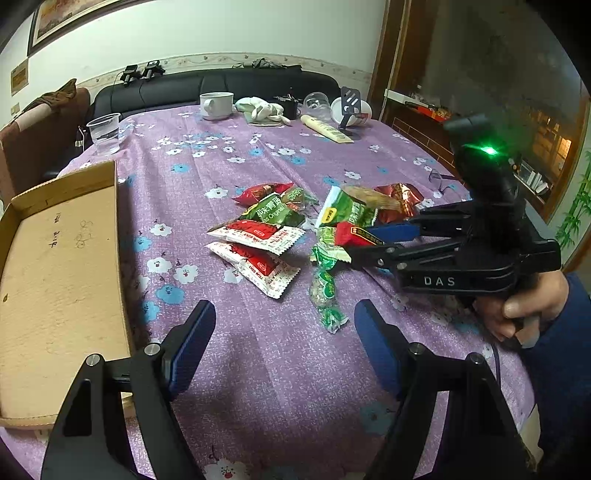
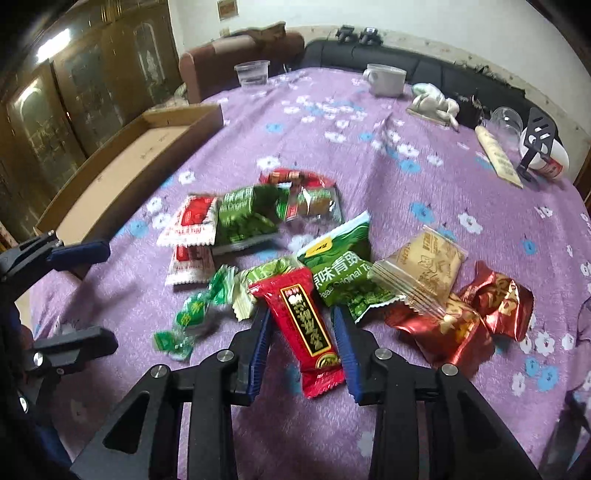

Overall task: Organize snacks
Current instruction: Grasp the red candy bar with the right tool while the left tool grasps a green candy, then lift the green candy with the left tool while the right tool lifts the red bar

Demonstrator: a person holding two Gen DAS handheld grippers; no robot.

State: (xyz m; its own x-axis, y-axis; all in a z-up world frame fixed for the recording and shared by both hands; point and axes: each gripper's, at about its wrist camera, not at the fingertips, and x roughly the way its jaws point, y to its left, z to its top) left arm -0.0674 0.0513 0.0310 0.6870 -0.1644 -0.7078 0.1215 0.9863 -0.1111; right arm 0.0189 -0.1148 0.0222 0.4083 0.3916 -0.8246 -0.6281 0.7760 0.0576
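The right gripper [image 2: 301, 328] straddles a red snack packet [image 2: 303, 328] mid-table, jaws open, not yet pinching. It should close across the packet's middle, then lift clear toward the cardboard box [image 1: 55, 277] at the table's edge. The left gripper [image 1: 284, 325] hovers open, empty.

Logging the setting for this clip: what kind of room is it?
Most likely a home living or dining room: a table under a purple floral cloth, a black sofa behind it, a framed picture on the wall, and glass-fronted wooden cabinets.
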